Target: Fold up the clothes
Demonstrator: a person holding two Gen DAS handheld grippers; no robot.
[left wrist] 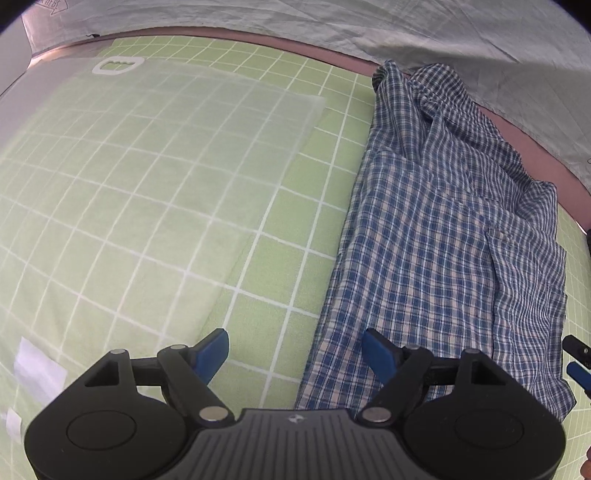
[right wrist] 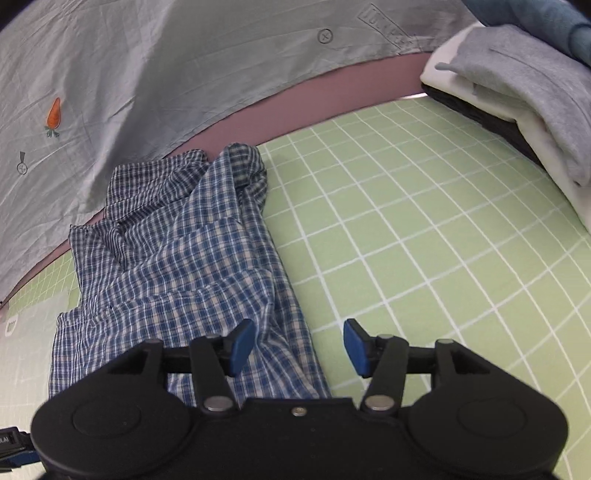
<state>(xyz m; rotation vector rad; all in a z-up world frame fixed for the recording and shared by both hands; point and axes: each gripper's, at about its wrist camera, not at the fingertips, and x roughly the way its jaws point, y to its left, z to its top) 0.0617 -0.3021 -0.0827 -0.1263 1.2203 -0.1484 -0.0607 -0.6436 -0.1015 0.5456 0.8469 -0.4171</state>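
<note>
While the left gripper (left wrist: 295, 354) hangs at the bottom of the left wrist view, its blue pads stand wide apart and hold nothing: one pad is over the green mat (left wrist: 258, 236), the other over the near edge of the plaid shirt (left wrist: 436, 236). That shirt lies in a long strip down the right half of the frame, partly folded lengthwise, with its collar end bunched at the upper right against the pink table edge (left wrist: 332, 55). A clear sheet (left wrist: 166, 140) covers the mat at upper left, and the grey cloth (left wrist: 369, 22) runs across the top. At the far right edge a bit of the other claw shows. In the right wrist view the right gripper (right wrist: 299, 343) is also open and empty, its left pad over the shirt's (right wrist: 177, 266) right border and its right pad over bare mat (right wrist: 424, 221). Here the shirt fills the lower left and centre, crumpled toward the top. A stack of folded clothes (right wrist: 517, 92) sits at the upper right. The step in hand looks like taking the near hem with both claws for a crosswise fold. To do it well, I would lower each claw until one pad slides under all the layers at the hem, close firmly, keep both hands level and equally spaced, then carry the hem toward the collar without dragging the strip sideways. The bunched top would be worth smoothing first, or the fold may come out lumpy.
</note>
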